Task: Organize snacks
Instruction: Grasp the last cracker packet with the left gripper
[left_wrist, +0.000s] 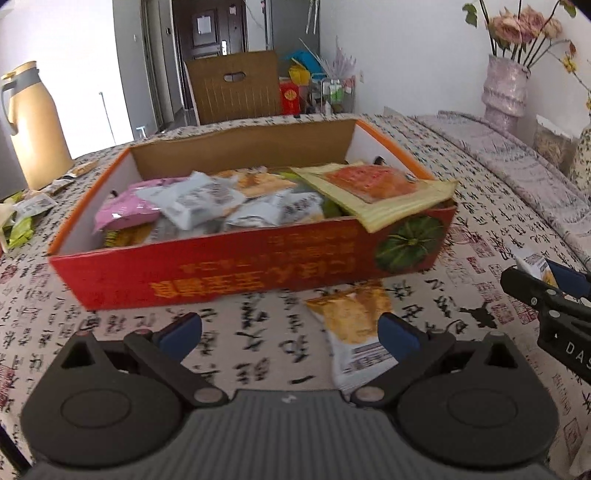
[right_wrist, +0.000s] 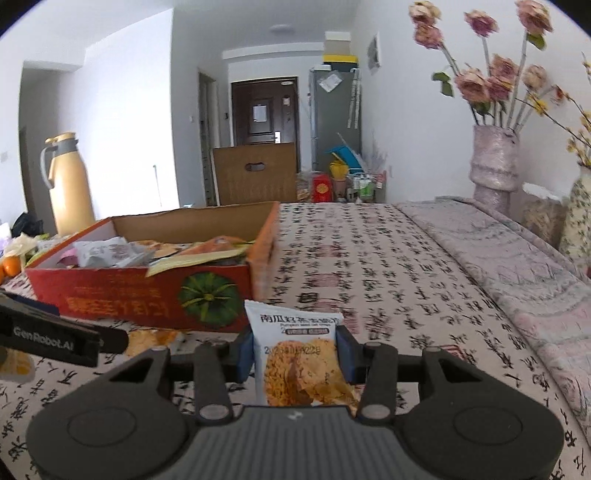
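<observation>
While the right gripper (right_wrist: 294, 356) pinches a white snack packet (right_wrist: 295, 347) between its blue pads (right_wrist: 244, 356), the packet stands upright, long axis vertical, printed face toward the camera, with its top edge clear above the fingertips. It is white with dark lettering across the top and a picture of golden crisp cake below. It sits just off the near right corner of the red cardboard box (right_wrist: 147, 295), above the table (right_wrist: 388, 280), which is covered in a cloth printed with black calligraphy.

The left gripper (left_wrist: 290, 332) is spread wide and holds nothing. Between its fingers and a little ahead, a second snack packet (left_wrist: 354, 328) lies flat on the cloth, long axis running roughly from the gripper toward the box, orange end nearest the box's front wall, white end toward the gripper and close beside the right blue pad (left_wrist: 397, 336).

The box (left_wrist: 236, 269) is open-topped and nearly full of pink, white and orange packets; a yellow-bordered orange sachet (left_wrist: 373, 192) overhangs its near right corner. A pumpkin is printed on the front wall. Right of the box the cloth is bare out to a grey folded blanket (right_wrist: 498, 251). A tan thermos jug (left_wrist: 33, 125) and loose wrappers (left_wrist: 26, 214) occupy the table's far left edge, and a vase of pink flowers (right_wrist: 495, 158) stands at the far right.
</observation>
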